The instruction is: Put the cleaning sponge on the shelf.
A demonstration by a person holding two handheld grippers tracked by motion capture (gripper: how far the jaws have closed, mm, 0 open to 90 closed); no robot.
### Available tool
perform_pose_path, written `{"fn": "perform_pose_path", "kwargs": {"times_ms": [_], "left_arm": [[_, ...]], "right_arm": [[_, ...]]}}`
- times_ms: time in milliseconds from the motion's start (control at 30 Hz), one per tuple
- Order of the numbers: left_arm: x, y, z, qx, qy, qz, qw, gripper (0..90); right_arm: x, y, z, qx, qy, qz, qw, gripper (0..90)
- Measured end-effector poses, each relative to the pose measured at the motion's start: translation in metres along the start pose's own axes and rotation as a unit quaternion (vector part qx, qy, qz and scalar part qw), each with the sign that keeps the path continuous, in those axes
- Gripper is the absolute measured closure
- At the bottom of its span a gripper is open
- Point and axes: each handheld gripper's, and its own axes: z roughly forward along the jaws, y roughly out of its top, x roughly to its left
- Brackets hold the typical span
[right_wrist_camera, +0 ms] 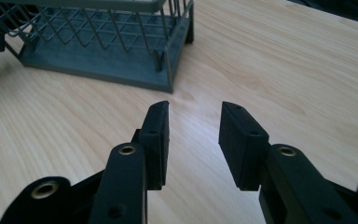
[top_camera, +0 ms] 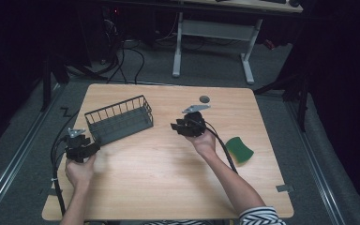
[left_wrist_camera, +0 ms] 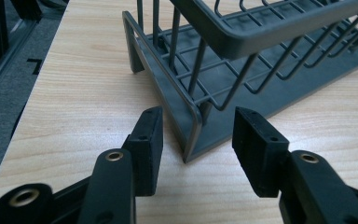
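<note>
Basket [top_camera: 119, 121] lies lengthwise across table, right end angled away.

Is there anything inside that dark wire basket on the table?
The wire basket looks empty: its grey floor shows bare through the bars in the high view and both gripper views. The far inner corners are partly screened by the wires, so I cannot rule out something small there.

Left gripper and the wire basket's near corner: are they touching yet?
Apart. In the left gripper view the wire basket has its corner post between the left gripper pads, with bare table showing on either side of it.
</note>
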Motion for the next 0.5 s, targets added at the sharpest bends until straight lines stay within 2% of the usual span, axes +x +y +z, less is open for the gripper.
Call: {"fn": "perform_pose_path", "kwargs": {"times_ms": [67,100,167,300,500], "left_arm": [[0.000,0.001,0.000,0.000,-0.002,-0.002,1.0000,54.0],[0.000,0.001,0.001,0.001,-0.004,-0.002,1.0000,54.5],[0.000,0.001,0.002,0.000,-0.004,-0.002,1.0000,55.7],[0.003,0.001,0.005,0.008,-0.008,-0.003,0.9999,57.0],[0.001,0.000,0.008,0.008,-0.017,0.001,0.9998,62.6]], "right_arm": [[0.001,0.005,0.006,0.002,0.003,-0.001,1.0000,63.7],[0.005,0.014,0.021,0.012,0.007,-0.003,0.9999,63.7],[0.008,0.018,0.034,0.023,0.007,-0.006,0.9997,63.7],[0.013,0.023,0.062,0.040,0.011,0.005,0.9991,63.7],[0.023,0.027,0.084,0.044,0.001,0.004,0.9990,64.5]]}}
